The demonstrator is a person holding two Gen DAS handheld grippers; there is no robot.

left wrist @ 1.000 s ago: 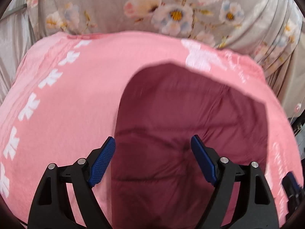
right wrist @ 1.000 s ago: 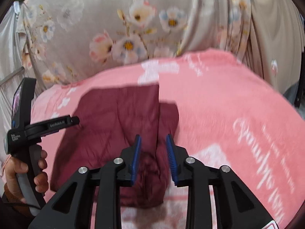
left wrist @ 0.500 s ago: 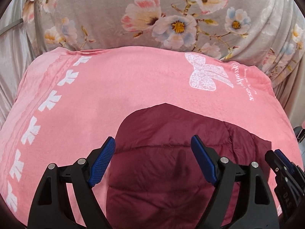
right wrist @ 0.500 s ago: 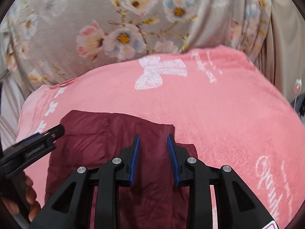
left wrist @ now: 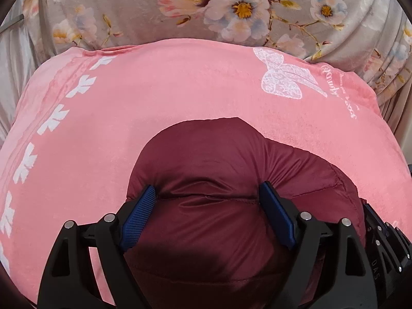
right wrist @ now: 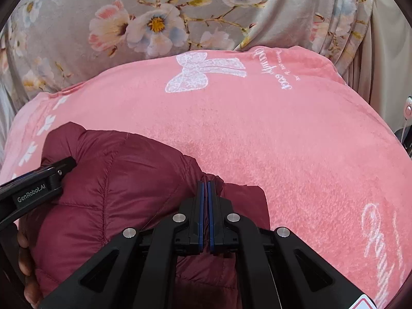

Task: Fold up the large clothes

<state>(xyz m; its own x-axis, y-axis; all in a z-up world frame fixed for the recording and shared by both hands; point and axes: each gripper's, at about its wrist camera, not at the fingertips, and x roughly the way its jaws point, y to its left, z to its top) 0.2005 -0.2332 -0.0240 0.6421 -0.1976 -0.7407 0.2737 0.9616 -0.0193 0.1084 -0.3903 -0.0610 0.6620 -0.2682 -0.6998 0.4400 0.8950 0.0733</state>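
A maroon quilted puffer jacket (left wrist: 206,159) lies folded into a thick bundle on a pink blanket (left wrist: 154,90). My left gripper (left wrist: 207,198) is open, its blue pads pressed against both sides of a puffy fold of the jacket. In the right wrist view the jacket (right wrist: 116,185) fills the lower left. My right gripper (right wrist: 206,185) is shut, its blue pads together at the jacket's right edge; whether fabric is pinched between them is hidden. The left gripper's body (right wrist: 33,190) shows at the left edge over the jacket.
The pink blanket (right wrist: 283,141) has a white bow print (right wrist: 200,72) and script lettering. Grey floral fabric (left wrist: 231,7) rises behind it. The right gripper's body (left wrist: 386,252) shows at the lower right of the left wrist view.
Both grippers came down closer onto the jacket. The right gripper's fingers closed from a narrow gap to fully together. The jacket went from a flat spread to a compact puffy bundle.
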